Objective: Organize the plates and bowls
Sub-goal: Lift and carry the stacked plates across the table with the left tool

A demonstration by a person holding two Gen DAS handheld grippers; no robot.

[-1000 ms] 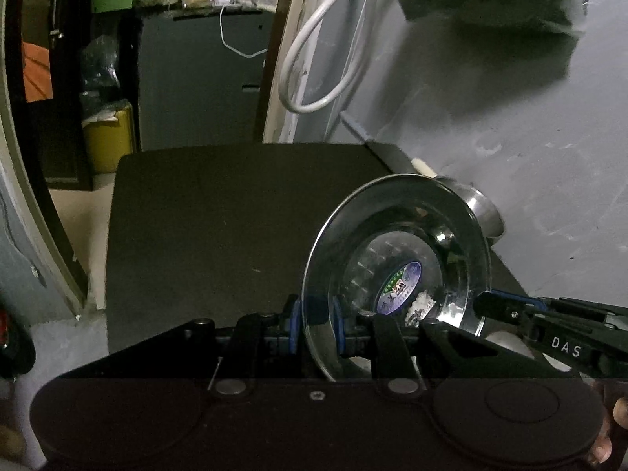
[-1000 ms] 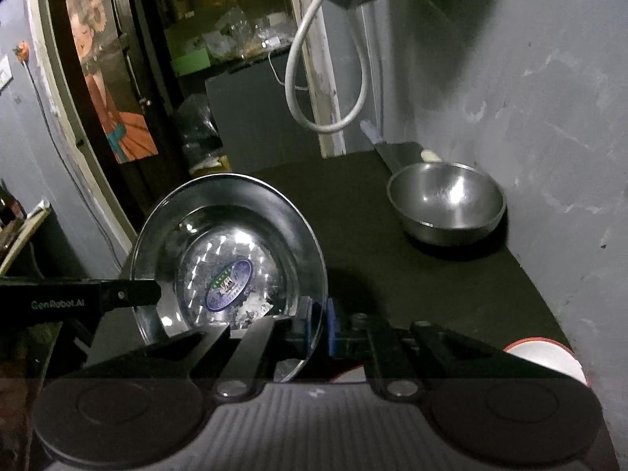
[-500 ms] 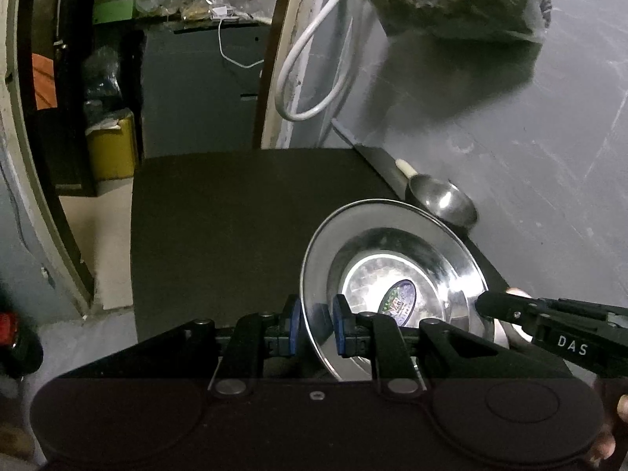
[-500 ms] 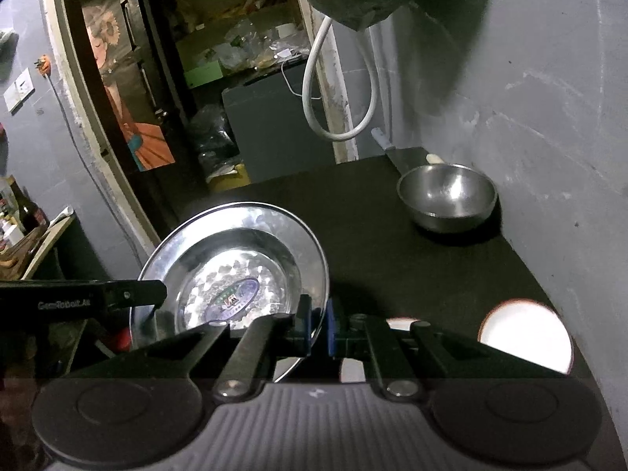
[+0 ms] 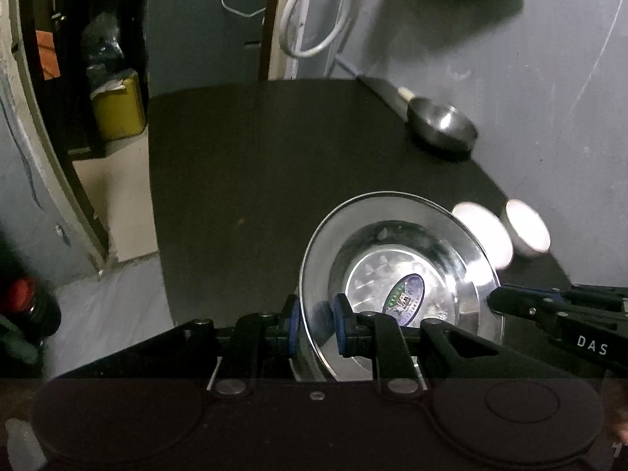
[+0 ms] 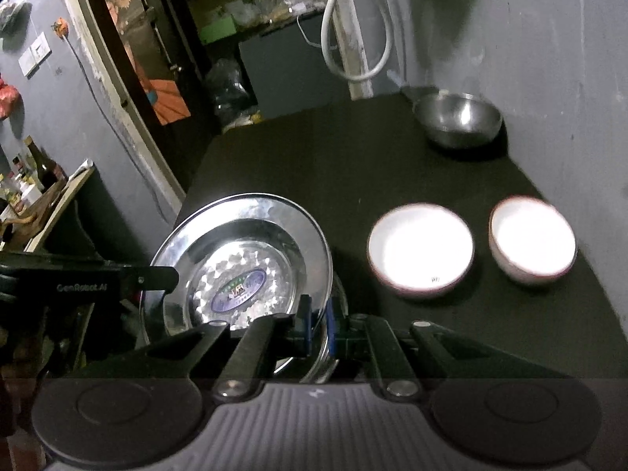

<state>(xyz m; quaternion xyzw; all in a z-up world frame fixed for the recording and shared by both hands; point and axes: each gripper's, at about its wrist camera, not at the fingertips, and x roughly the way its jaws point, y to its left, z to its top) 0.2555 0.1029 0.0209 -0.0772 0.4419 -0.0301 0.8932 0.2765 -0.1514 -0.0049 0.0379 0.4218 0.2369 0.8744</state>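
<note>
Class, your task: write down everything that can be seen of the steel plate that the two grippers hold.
The steel plate is round, shiny metal, with a broad flat rim, a sunken patterned centre and an oval blue sticker in the middle. It is tilted, its face toward the cameras. The left gripper pinches its rim on one side between blue pads; the right gripper pinches the opposite side. It sits at the near end of the dark table, with more metal rim showing just beneath it; whether it rests there cannot be told.
</note>
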